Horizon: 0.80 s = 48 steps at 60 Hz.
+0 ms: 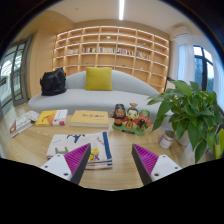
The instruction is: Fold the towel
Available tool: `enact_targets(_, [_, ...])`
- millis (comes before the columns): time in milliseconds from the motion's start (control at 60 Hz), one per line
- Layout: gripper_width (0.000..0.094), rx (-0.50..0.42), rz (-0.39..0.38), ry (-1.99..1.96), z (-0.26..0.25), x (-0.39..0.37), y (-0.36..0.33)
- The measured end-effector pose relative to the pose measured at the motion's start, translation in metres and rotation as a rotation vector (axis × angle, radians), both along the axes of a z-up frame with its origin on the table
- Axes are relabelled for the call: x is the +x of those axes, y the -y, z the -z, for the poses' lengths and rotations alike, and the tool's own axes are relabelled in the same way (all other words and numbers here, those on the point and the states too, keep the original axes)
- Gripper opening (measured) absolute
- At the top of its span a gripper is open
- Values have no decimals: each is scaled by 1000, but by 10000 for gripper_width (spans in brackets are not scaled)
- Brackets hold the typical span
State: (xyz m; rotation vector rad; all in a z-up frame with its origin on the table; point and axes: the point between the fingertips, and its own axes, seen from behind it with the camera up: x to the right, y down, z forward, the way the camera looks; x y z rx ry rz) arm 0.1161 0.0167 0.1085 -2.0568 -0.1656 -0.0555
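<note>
A white towel (85,147) with blue, yellow and pink print lies on the wooden table (125,150), folded flat. It lies just ahead of my left finger and reaches partly between the fingers. My gripper (111,163) is open and empty, held above the table's near part. Its magenta pads (72,160) stand wide apart. The right finger is over bare wood.
Books (88,118) and a small box (52,118) lie further back on the table. Toy figures (126,117) stand at the middle back. A leafy plant (190,112) stands at the right. A grey sofa (90,95) with a yellow cushion and bookshelves lie beyond.
</note>
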Motion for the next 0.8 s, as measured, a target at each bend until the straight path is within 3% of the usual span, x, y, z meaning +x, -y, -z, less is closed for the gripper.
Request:
enact_targets(450, [854,30,-56,-44,-79,-19,201])
enact_targets(800, [853,38,-90,-65,-96,-29,262])
